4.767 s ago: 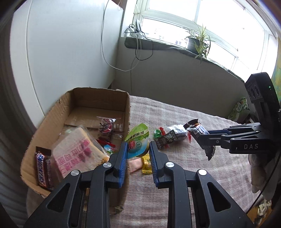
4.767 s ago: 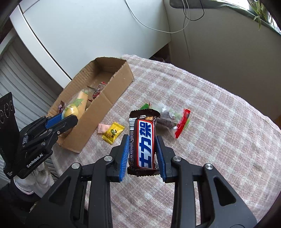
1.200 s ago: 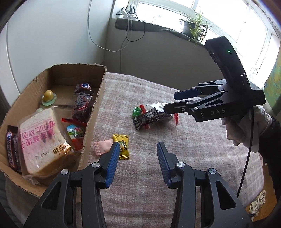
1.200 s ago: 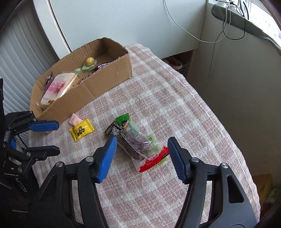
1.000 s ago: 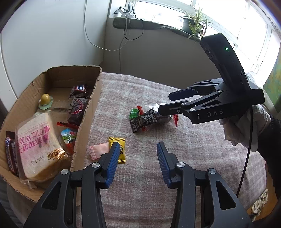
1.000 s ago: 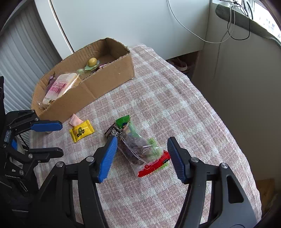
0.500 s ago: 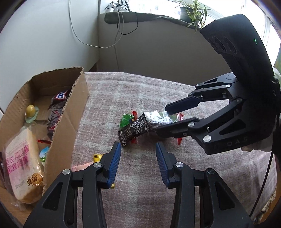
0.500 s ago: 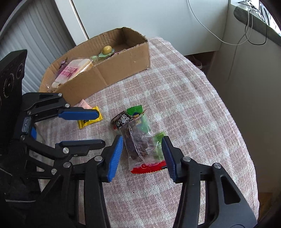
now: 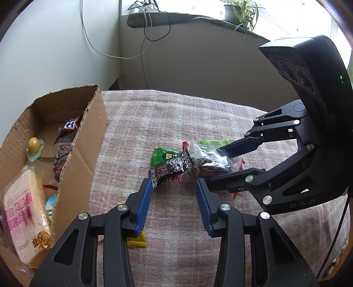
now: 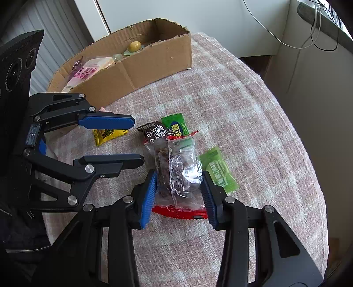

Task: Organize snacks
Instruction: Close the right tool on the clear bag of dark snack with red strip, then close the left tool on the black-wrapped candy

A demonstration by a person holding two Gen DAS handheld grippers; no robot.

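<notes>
A clear packet of dark snack with a red end (image 10: 176, 174) lies on the checked cloth, between the two blue pads of my right gripper (image 10: 178, 176), which is open around it. It also shows in the left wrist view (image 9: 209, 163). A black sachet (image 9: 169, 167) and a green sachet (image 9: 162, 155) lie beside it, just ahead of my open, empty left gripper (image 9: 174, 183). A light green sachet (image 10: 218, 170) lies right of the clear packet. A yellow sachet (image 10: 108, 133) lies near the cardboard box (image 10: 154, 59).
The box (image 9: 88, 141) at the left holds a bread packet (image 9: 21, 212), a chocolate bar (image 9: 70, 124) and other snacks. The cloth-covered table (image 10: 253, 123) drops off at the right. A wall, cables and a windowsill with a plant (image 9: 240, 13) lie beyond.
Both grippers have moved in on the snack pile. My right gripper's pads have come down on either side of the clear packet and narrowed. My left gripper has moved toward the black sachet.
</notes>
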